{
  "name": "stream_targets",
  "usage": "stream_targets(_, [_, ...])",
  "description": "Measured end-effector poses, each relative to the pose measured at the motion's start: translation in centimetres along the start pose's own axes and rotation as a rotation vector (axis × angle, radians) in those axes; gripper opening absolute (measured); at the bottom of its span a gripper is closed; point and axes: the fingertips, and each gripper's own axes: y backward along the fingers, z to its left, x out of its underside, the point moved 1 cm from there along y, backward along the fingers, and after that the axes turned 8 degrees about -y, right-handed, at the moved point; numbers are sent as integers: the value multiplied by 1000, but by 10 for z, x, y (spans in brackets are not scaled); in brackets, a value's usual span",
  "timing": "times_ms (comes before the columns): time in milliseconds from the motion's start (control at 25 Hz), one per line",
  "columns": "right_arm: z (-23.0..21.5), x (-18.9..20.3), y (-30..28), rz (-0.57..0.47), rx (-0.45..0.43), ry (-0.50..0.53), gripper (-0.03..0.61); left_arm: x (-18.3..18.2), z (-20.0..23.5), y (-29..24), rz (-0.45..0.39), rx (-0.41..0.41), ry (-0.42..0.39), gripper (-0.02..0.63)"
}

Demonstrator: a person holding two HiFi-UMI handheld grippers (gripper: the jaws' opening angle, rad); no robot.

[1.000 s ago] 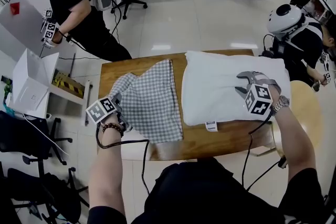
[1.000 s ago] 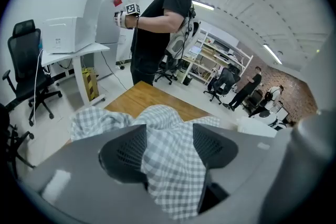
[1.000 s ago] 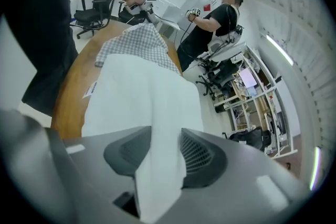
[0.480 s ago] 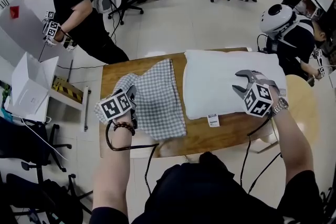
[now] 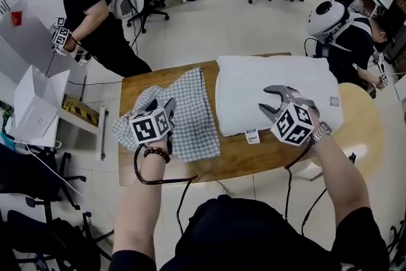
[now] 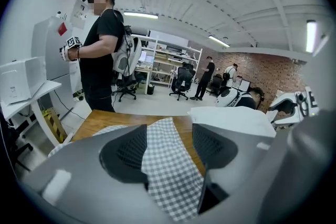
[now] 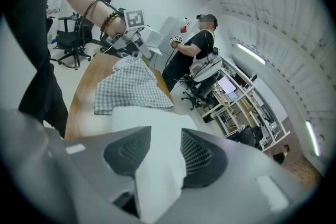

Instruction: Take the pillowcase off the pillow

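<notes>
Now a grey-checked cloth pillowcase (image 5: 187,124) is laid flat, left of the white pillow (image 5: 241,89), on the wooden table (image 5: 254,158); the jaws of the left gripper (image 5: 162,105) and the right gripper (image 5: 269,101) are held spread above them.

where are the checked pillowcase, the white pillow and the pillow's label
checked pillowcase (image 5: 193,114): head view, its uncovered right half
white pillow (image 5: 238,89): head view, its left half
label (image 5: 252,135): head view, middle of the tag at the pillow's near edge

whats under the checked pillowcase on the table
The wooden table shows around the checked pillowcase, whose left corner hangs off the edge. Anything lying beneath the cloth is covered and cannot be seen.
</notes>
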Motion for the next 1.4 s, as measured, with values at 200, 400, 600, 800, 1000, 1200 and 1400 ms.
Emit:
stream_targets(200, [28,-10,30,-100,23,-32,171,3,-52,23,-38,6,-74,264])
stream_targets(400, [61,-22,69,-187,52,-59,96,9,-104,58,-100,5,-143,234])
stream_targets(600, [109,-26,108,-234,52,-68,53,27,-157,101,-170,18,-224,157])
stream_targets(800, [146,-32,145,-262,48,-83,31,41,-195,146,-213,-8,-302,48])
stream_targets(1000, [182,-16,183,-283,54,-118,13,65,-237,188,-244,-5,-361,5])
stream_targets(1200, [203,-21,202,-298,59,-114,2,77,-262,214,-258,3,-423,5])
stream_targets(1400, [211,-30,204,-304,48,-106,2,79,-277,225,-269,11,-457,5])
